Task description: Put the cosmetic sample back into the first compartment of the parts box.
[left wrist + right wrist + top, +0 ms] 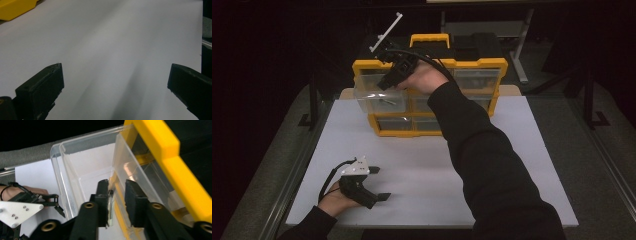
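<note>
My right claw [117, 195] straddles the wall of the clear drawer [82, 170] pulled from the yellow organiser [430, 95], jaws narrowly parted, so I close squarely before pulling, while my left claw [382, 183] rests spread over the table [422, 170]

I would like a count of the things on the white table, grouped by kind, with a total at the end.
Yellow and black plastic organiser box with clear drawers: 1
Clear plastic drawer pulled out of that box: 1
Black two-jaw grippers held in the hands, left gripper and right gripper: 2
Total: 4
</note>
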### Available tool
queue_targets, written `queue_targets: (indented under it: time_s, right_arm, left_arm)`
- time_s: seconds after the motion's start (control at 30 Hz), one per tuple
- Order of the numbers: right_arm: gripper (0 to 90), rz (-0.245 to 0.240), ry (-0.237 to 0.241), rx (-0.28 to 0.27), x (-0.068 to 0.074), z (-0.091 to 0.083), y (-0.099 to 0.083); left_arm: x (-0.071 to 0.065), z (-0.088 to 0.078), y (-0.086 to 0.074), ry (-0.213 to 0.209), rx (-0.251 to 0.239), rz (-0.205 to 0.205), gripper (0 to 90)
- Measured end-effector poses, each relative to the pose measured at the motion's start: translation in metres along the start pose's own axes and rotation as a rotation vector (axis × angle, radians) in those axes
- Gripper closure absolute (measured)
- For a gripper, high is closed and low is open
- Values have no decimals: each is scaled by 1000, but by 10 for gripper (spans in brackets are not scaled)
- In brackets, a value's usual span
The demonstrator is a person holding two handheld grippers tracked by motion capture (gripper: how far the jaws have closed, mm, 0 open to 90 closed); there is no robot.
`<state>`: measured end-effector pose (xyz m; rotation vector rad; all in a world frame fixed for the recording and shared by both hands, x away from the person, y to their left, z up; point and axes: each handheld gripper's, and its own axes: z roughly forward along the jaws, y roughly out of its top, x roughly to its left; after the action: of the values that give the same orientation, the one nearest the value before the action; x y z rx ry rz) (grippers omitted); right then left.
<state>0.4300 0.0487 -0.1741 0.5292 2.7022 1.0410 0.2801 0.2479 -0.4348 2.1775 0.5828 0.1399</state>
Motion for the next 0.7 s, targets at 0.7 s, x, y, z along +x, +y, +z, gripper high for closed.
queue_targets:
  time_s: [0.7]
  right_arm:
    - [886,22,5,-46,-7,-42,-17]
  left_arm:
    - [0,0,0,4,2,-1,0]
